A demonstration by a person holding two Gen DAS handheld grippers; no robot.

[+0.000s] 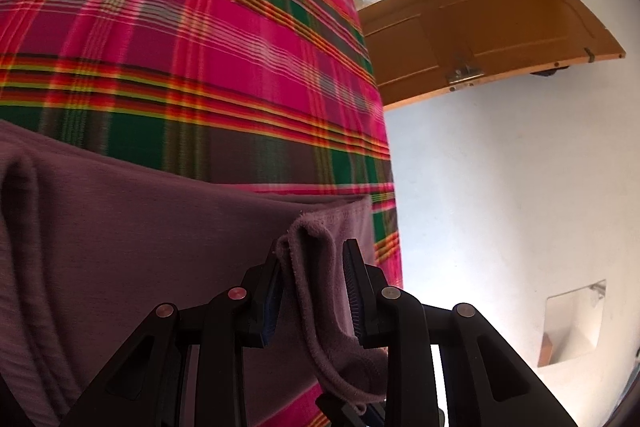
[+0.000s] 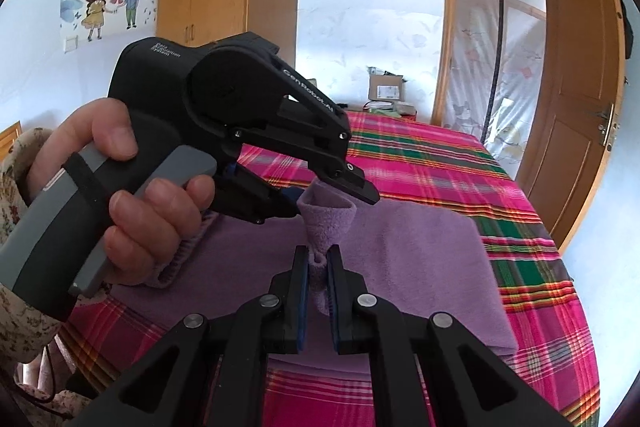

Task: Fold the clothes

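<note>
- We see a purple garment [image 2: 400, 267] lying on a bed covered with a pink, green and orange plaid bedspread [image 2: 460, 163]. Most of it is flat, and one fuzzy edge is raised off the cloth.
- The right tool [image 2: 317, 259] has its two pads drawn narrow, pinching a small bunch of that raised edge between them.
- The left tool [image 2: 332, 203] holds the same edge just beyond the right one. In its own view [image 1: 314, 275] the cloth hangs as a loop between the pads; the gap is wider than on the right, and the fabric seems caught against one pad.
- We judge the step in hand to be a fold: both tools hold one edge, lifted clear of the rest.
- Whether this is an early fold or a late one we cannot settle. The visible panel already looks squared, yet its far layers are hidden.
- The next move calls for both tools to travel together, keeping the edge taut and level, so that it lands straight on the flat part.
- The left hand [image 2: 132, 195] wraps the grey handle, fingers on the trigger, its tool angled downward toward the bed.
- A flowered sleeve [image 2: 16, 203] shows at the wrist.
</note>
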